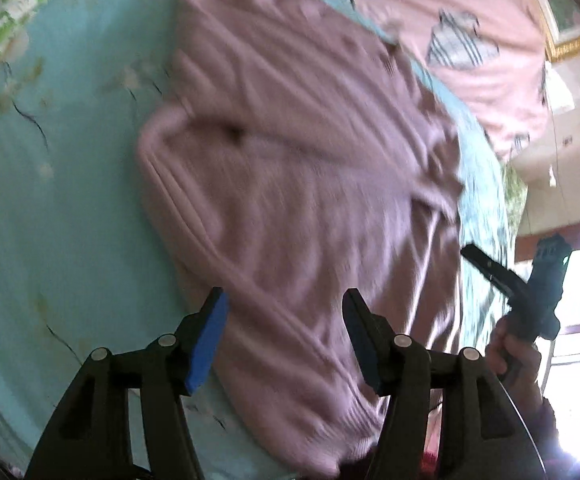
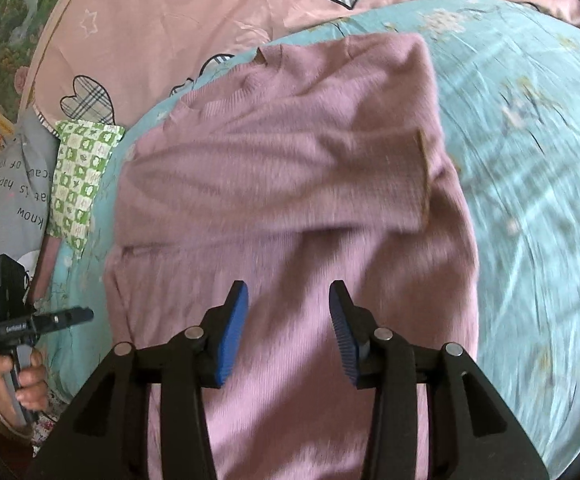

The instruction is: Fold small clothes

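A mauve ribbed knit sweater lies spread on a turquoise floral bedsheet, one sleeve folded across its body. The left gripper hangs over the sweater's lower edge, blue pads spread with nothing between them. The right gripper hangs above the sweater's body, jaws likewise apart and empty. A pink quilt with plaid hearts lies beyond, with a green checked pillow beside the sweater.

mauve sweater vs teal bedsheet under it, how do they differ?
The mauve sweater is plain ribbed knit; the teal bedsheet is smooth with a floral print. The sweater lies partly folded with a sleeve across its body; the bedsheet is spread flat beneath it. Both are soft fabric, motion-blurred.
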{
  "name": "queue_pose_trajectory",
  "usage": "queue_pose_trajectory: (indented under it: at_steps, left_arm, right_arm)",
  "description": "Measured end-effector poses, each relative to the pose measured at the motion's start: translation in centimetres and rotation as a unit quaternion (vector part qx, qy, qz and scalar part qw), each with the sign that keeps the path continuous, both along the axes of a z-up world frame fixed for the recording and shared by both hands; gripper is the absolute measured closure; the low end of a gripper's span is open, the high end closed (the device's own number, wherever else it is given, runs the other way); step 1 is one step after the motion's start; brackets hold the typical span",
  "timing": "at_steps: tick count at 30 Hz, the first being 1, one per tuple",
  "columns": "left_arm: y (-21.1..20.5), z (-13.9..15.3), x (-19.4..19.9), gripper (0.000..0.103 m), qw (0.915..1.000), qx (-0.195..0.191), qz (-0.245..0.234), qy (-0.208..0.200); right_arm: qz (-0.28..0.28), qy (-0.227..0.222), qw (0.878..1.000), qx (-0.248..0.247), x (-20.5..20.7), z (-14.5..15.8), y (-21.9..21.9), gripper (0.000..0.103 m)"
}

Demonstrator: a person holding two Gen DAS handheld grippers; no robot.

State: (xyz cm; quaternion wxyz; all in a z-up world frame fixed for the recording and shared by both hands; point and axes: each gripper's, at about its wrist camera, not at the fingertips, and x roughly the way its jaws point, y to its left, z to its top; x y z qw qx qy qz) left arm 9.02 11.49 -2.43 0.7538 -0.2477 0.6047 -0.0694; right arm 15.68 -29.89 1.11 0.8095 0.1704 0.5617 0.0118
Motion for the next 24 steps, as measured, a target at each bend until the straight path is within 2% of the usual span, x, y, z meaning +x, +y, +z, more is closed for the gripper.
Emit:
queue_pose_trajectory:
  at_steps: [5,10,15,19,24]
  left_arm:
    - [-5.0,-1.4,-1.0,0.043,0.9969,0.008,-0.054,0.057]
    - [-8.4,-2.0,-0.5,0.040,0.9929,0.004,-0.088,0.079]
    - [-10.9,-2.8,-0.4,0.039,0.9884,0.041,-0.114,0.091]
    - [-11.7,-3.9,-0.5,0.034,0.9848,0.070,-0.117,0.109]
    - [-12.8,-6.0,-0.7,0.034,0.9799,0.100,-0.123,0.121]
  right_arm:
    - [-0.011,0.001,1.000,0.001,-3.5,0.5,1.0,0.058]
    - [-0.020,-0.002,1.000,-0.001,-6.6,1.2,1.9,0.056]
    - [-0.034,-0.005,0.999,-0.006,-9.3,1.7,2.0,0.054]
    - [-0.041,-0.002,0.999,-0.012,-10.9,1.9,1.7,0.052]
    - [-0.054,-0.001,0.998,-0.015,-12.2,2.2,1.2,0.051]
